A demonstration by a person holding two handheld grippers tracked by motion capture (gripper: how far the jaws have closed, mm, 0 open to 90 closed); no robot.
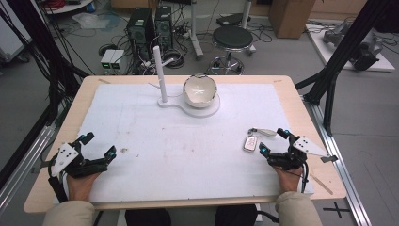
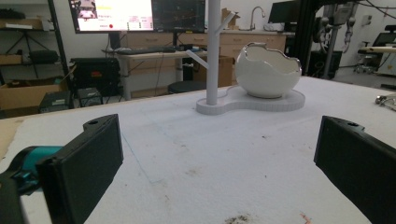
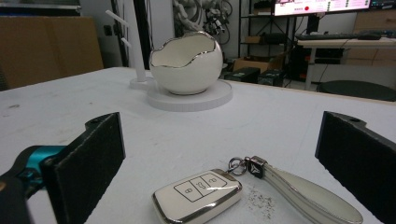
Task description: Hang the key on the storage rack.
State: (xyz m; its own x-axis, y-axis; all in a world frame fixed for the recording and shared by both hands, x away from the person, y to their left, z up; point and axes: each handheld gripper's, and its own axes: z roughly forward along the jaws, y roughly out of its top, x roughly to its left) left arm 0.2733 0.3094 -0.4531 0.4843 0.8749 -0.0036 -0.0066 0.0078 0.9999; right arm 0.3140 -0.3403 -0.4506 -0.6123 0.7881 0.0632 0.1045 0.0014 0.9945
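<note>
I can't make out any readable text from here. The key fob (image 3: 198,198) carries three small button icons, with no letters I can read. A tiny emblem sits on the metal clasp (image 3: 256,166) of its strap, too small to tell. The monitor (image 2: 114,15) in the background shows coloured blocks, blurred beyond reading.

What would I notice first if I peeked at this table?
Probably the white bowl shaped like a cracked eggshell, sitting on a stand with a tall post at the far middle of the table. Next, the shiny car key with its strap, lying right in front of the open right tongs.
</note>
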